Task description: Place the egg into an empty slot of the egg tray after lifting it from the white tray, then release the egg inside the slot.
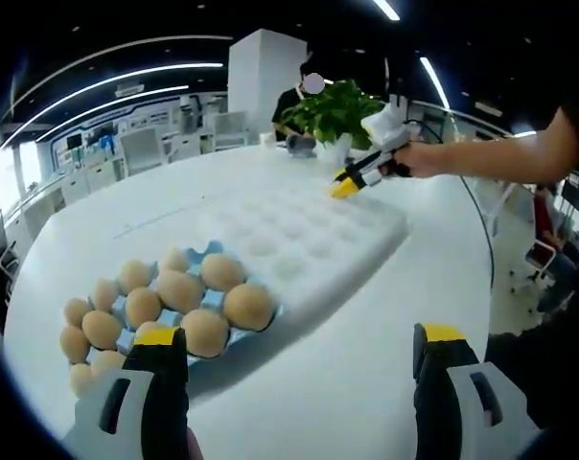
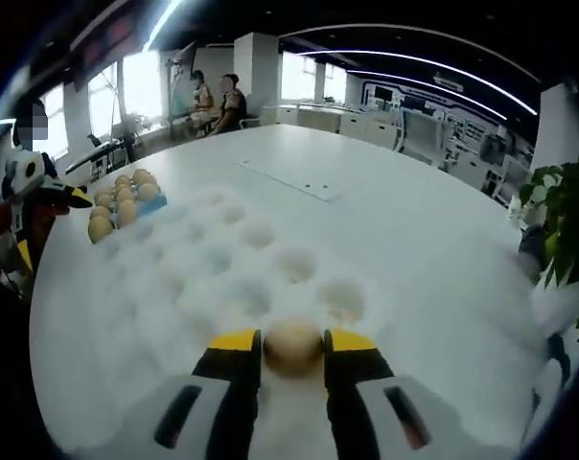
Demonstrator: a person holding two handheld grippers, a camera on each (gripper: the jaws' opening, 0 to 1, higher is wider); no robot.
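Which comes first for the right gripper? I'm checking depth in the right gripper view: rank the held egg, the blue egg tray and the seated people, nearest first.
1. Egg, between the right gripper's jaws.
2. Blue egg tray, mid-table, toward the view's left.
3. Seated people, beyond the table's far edge.

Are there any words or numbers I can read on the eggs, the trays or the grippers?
None.
Eggs: bare shells, no stamps.
White tray and blue egg tray: no labels.
Left gripper and right gripper, shut on an egg: no lettering.
Back wall: possible signs, too blurred to read.
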